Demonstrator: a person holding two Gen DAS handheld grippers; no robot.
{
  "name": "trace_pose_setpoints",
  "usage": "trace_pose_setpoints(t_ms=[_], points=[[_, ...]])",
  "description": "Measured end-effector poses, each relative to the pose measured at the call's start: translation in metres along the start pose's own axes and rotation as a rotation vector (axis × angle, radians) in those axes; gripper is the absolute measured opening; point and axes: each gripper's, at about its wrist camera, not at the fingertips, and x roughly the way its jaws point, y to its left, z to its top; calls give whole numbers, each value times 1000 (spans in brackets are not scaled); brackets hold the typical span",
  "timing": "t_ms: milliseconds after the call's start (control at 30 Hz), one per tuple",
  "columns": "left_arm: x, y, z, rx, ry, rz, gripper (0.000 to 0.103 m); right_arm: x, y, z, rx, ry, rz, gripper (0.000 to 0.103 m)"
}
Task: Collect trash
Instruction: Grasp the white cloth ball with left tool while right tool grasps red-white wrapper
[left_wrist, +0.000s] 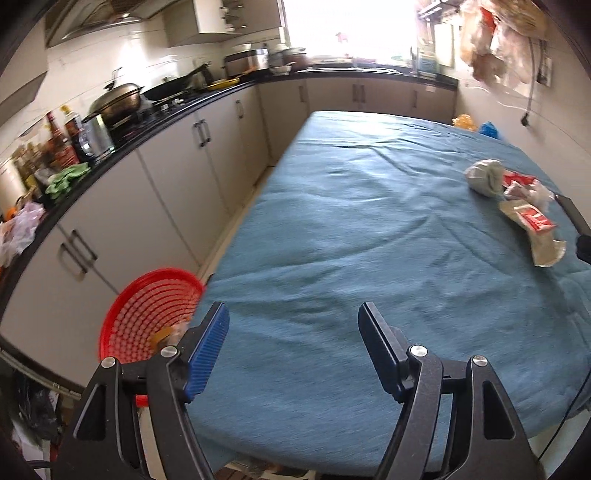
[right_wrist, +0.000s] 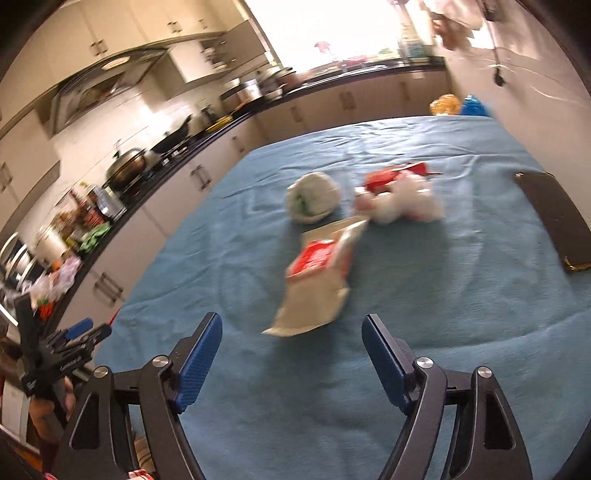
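Worktop w/ blue cloth (left_wrist: 332, 229), dark phone (right_wrist: 554, 218) near its right edge. Black kitchen counter (left_wrist: 177, 110) along left: lidded wok (left_wrist: 118, 98), pan (left_wrist: 168, 90), bottles (left_wrist: 64, 138), green gloves (left_wrist: 66, 179). Bright window (left_wrist: 347, 26) at back.

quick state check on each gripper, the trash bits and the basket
left gripper: open, empty
right gripper: open, empty
flat wrapper: lying on the cloth
paper ball: crumpled, on the cloth
white wad: crumpled, blurred
red basket: beside the table, something small inside
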Motion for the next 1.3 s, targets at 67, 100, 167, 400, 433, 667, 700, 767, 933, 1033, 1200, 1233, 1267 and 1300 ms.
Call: trace_pose_setpoints(t_ms=[67,100,167,400,433,667,700,767,933,1033,1200,1233,1267,1300], points=[[2,-8,6,13,0,-22,71,6,-6,5,14,2,-12,86],[3,-12,10,16,-1,-33,71,12,-7,9,20,7,-19,86],[6,-19,21,21,-6,-61,71,23,-7,12,18,17,-31,86],[27,-50,75,16,-18,-190,72,60,3,21,-21,52,-82,86],[32,-55,80,18,-18,-210,73,63,4,21,-24,55,-91,86],[72,-118,126,69,6,-331,74,77,4,28,-29,70,-155,79],[78,-127,131,79,9,-344,74,78,3,28,-30,78,-162,70],[89,-144,141,96,19,-365,74,80,0,28,-30,95,-168,57],[120,-180,166,121,58,-416,74,69,-10,24,-34,92,-176,53],[131,-195,175,145,64,-460,74,61,-18,19,-16,88,-161,53],[146,-223,180,213,94,-505,74,56,-28,19,13,87,-117,53],[148,-227,180,224,101,-513,74,57,-28,20,14,87,-113,53],[149,-231,180,231,106,-520,74,57,-29,20,16,86,-110,53],[150,-234,179,234,111,-525,74,57,-29,20,17,84,-107,54]])
